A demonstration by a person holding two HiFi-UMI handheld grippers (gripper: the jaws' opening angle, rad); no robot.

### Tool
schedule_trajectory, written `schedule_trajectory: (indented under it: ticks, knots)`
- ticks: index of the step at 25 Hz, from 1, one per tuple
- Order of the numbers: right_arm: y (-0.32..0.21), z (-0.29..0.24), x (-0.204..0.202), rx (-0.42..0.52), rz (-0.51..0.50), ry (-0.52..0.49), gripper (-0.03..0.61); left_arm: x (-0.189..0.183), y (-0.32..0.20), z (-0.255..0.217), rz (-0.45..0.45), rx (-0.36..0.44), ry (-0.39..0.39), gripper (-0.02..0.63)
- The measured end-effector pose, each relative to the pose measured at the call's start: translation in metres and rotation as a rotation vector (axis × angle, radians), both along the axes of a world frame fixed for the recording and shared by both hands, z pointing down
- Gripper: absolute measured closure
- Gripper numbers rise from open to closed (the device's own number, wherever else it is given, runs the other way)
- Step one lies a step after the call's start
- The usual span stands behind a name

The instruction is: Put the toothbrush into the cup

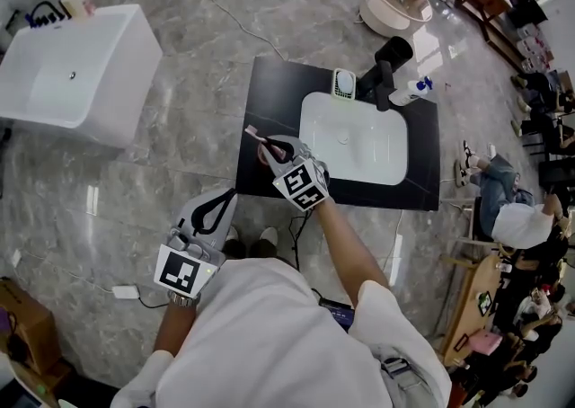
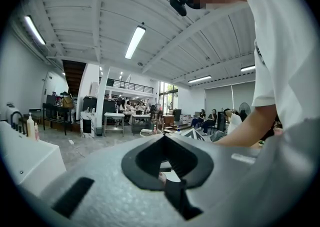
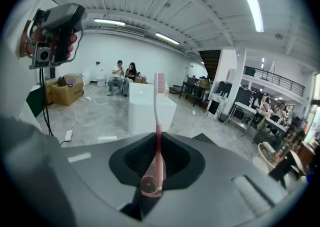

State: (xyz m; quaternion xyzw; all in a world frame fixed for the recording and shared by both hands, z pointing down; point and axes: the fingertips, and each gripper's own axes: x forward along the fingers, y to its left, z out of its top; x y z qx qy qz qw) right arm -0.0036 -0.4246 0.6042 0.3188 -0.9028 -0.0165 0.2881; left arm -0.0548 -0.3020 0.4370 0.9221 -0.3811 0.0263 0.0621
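A pink toothbrush (image 1: 255, 134) with a white neck is held in my right gripper (image 1: 275, 151), which is shut on its handle. It hovers over the left end of the black counter (image 1: 269, 92). In the right gripper view the toothbrush (image 3: 158, 141) runs straight out from the jaws, bristle head farthest away. The black cup (image 1: 395, 50) stands at the counter's back right, well away from the brush. My left gripper (image 1: 218, 208) hangs low beside the person over the floor. In the left gripper view its jaws are closed with nothing between them (image 2: 165, 163).
A white sink basin (image 1: 352, 137) fills the counter's middle. A soap dish (image 1: 343, 83), a black faucet (image 1: 383, 87) and a spray bottle (image 1: 415, 89) line its back edge. A white tub (image 1: 76, 69) stands at far left. People sit at the right.
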Motion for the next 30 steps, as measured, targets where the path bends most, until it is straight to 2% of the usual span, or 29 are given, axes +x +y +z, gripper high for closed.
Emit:
schedule_trajectory:
  ticks: [4, 15, 24, 26, 30]
  knots:
    - [-0.006, 0.027, 0.003, -0.06, 0.013, 0.006, 0.537, 0.001, -0.002, 0.001, -0.005, -0.003, -0.002, 0.615]
    - [-0.002, 0.069, 0.005, -0.149, -0.016, 0.144, 0.537, -0.01, -0.001, 0.001, -0.05, -0.006, -0.014, 0.615]
    - [-0.001, 0.068, 0.008, -0.152, 0.001, 0.166, 0.526, -0.011, 0.003, 0.0, -0.061, -0.002, -0.017, 0.615]
    - [-0.001, 0.067, 0.01, -0.154, 0.007, 0.158, 0.508, -0.01, 0.004, 0.001, -0.057, -0.002, -0.02, 0.615]
    - [-0.002, 0.052, 0.017, -0.132, 0.027, 0.117, 0.512, -0.006, 0.004, 0.001, -0.053, -0.001, -0.018, 0.615]
